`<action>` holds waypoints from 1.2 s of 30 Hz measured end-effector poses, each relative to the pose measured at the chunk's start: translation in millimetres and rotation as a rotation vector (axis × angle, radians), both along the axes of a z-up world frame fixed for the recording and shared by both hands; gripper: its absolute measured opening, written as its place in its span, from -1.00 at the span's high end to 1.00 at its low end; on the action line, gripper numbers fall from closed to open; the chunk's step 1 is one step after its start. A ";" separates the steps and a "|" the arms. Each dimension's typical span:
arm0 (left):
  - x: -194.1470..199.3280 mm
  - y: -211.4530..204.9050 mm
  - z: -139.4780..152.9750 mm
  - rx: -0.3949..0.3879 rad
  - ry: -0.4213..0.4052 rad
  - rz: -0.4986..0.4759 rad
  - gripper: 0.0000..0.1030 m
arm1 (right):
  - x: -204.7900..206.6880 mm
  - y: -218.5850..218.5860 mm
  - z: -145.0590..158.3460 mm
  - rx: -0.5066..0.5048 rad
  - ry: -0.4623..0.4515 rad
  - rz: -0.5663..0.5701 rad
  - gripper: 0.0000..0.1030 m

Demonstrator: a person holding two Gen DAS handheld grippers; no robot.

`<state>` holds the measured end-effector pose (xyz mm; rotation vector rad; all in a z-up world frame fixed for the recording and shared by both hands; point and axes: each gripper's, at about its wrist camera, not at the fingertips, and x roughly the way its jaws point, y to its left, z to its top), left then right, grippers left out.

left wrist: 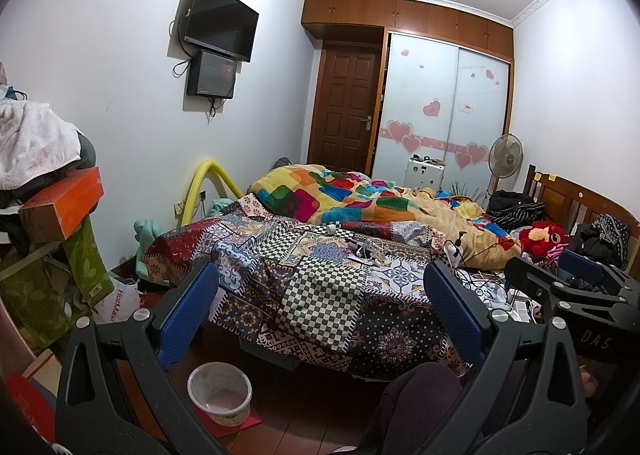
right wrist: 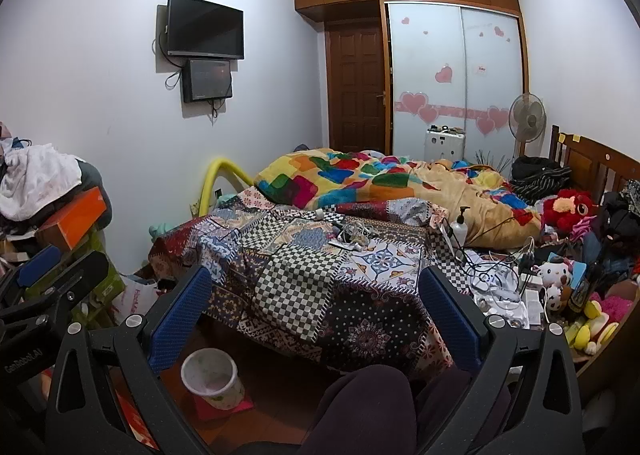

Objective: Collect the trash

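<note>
Both the left gripper [left wrist: 320, 307] and right gripper [right wrist: 316, 307] hover spread and empty — better first to target the scraps [right wrist: 352, 237] on the patchwork bedspread [right wrist: 304, 283], then the bin [right wrist: 212, 377] on the floor.

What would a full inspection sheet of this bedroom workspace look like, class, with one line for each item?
Surface: bed under a patchwork cover, its far half heaped with a colourful blanket.
Job's things: pale waste bin upright on the floor by the bed; small scraps mid-bed, too small to identify.
Clutter: pump bottle, plush toys, stacked boxes and clothes.
Grippers: left gripper open, empty; right gripper open, empty.
Cables: tangled wires on the bed's right side.
Surroundings: wall television, closed door, standing fan.
</note>
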<state>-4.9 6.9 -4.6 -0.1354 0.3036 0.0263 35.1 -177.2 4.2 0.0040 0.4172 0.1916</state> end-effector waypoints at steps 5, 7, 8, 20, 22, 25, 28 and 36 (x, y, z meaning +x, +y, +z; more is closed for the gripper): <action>1.2 -2.9 -3.7 0.009 0.003 0.001 -1.00 | 6.7 -2.5 -3.3 -0.001 0.022 -0.002 -1.00; 4.2 -3.7 -4.6 0.007 0.006 0.002 -1.00 | 12.1 -5.4 -4.4 -0.002 0.027 -0.007 -1.00; 6.7 -3.8 -4.7 0.006 0.008 0.005 -1.00 | 14.3 -7.0 -5.5 -0.002 0.028 -0.010 -1.00; 75.6 -8.5 8.2 0.028 0.008 0.039 -1.00 | 67.1 -21.3 1.8 -0.020 -0.007 -0.050 -1.00; 87.4 -10.8 9.7 0.031 0.007 0.031 -1.00 | 81.0 -24.1 2.4 -0.025 -0.004 -0.055 -1.00; 111.9 -17.3 12.7 0.055 0.003 0.024 -1.00 | 100.3 -30.1 2.1 -0.036 0.001 -0.069 -1.00; 141.9 -27.4 11.8 0.061 0.016 0.000 -1.00 | 122.8 -38.0 1.2 -0.047 0.011 -0.077 -1.00; 224.3 -46.9 -5.9 0.041 0.104 -0.040 -0.99 | 191.0 -66.9 -9.1 -0.063 0.045 -0.086 -1.00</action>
